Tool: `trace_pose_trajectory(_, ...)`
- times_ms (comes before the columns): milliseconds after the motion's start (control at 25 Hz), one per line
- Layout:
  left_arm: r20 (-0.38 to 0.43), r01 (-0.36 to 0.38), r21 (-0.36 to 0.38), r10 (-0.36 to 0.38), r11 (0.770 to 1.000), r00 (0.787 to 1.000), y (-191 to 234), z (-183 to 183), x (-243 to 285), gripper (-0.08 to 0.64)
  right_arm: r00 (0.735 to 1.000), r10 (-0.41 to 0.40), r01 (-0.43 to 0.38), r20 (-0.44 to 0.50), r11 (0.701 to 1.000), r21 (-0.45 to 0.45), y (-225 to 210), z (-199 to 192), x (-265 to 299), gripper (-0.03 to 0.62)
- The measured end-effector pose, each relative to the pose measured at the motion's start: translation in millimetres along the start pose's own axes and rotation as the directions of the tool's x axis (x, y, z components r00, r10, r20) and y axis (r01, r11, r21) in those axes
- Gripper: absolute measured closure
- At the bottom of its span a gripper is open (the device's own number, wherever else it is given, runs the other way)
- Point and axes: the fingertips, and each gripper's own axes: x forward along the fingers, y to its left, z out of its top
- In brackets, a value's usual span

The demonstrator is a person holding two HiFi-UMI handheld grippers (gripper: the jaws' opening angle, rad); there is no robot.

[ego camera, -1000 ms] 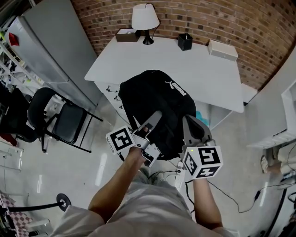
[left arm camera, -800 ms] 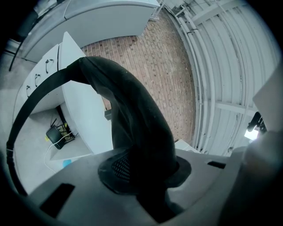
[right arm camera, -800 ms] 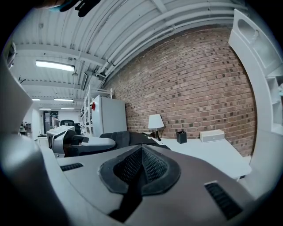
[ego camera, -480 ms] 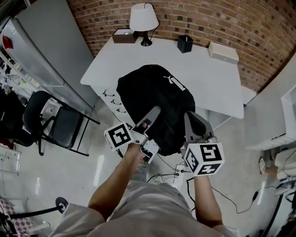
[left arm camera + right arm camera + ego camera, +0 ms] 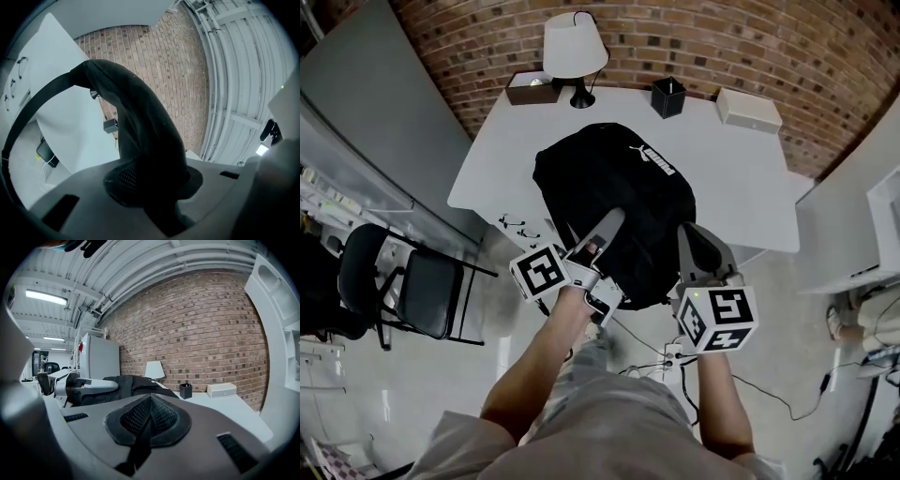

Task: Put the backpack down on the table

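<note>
moved further in over the table point(image 5: 750, 178) since a second ago, the black backpack point(image 5: 619, 197) now hangs over the table's front middle, with only its near end past the front edge. on the table's far side a black pen cup point(image 5: 668, 97) stands open-topped, its contents too small to tell. a closed white box point(image 5: 748, 108) lies to its right, and a brown box point(image 5: 532, 89) sits at the far left corner beside a lamp point(image 5: 575, 47). the backpack's long axis runs from the table's front edge toward its far side, logo end away from the person. the left gripper point(image 5: 611, 217) pinches a thick fold of the backpack's strap. the right gripper point(image 5: 688, 231) is pressed together on a thin dark band of it. whether the backpack touches the table cannot be told.
</note>
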Motion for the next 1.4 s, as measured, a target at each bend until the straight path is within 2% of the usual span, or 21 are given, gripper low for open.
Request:
trace_pose_trajectory(240,-0.065,0.024,-0.020,-0.025,1.000,0.998,19.2,46.7,31.0,0.463,0.997,-0.071,0.071,-0.013,0.997,-0.002,-1.6,13.8,52.4,0.591)
trace_pose_trajectory(640,-0.160,0.077,-0.061,-0.086,0.995,0.983,39.0,92.0,66.1,0.463,0.980,-0.200,0.200,-0.009,0.980,-0.011,-9.0,28.0,98.5,0.591)
trace_pose_trajectory(840,-0.204,0.099,-0.084,-0.115,0.991,0.972,37.9,87.0,82.6,0.463,0.965,-0.261,0.261,-0.004,0.965,-0.001,-25.0,30.7,95.1,0.591)
trace_pose_trajectory(1080,-0.254,0.109,-0.093,-0.129,0.990,0.959,42.7,64.8,108.1,0.463,0.950,-0.311,0.311,0.010,0.950,0.024,-57.5,25.2,88.3,0.591)
trace_pose_trajectory(1400,-0.281,0.118,-0.095,-0.141,0.988,0.949,47.4,23.0,162.1,0.462,0.950,-0.311,0.311,0.010,0.950,0.030,-118.4,17.4,83.5,0.591)
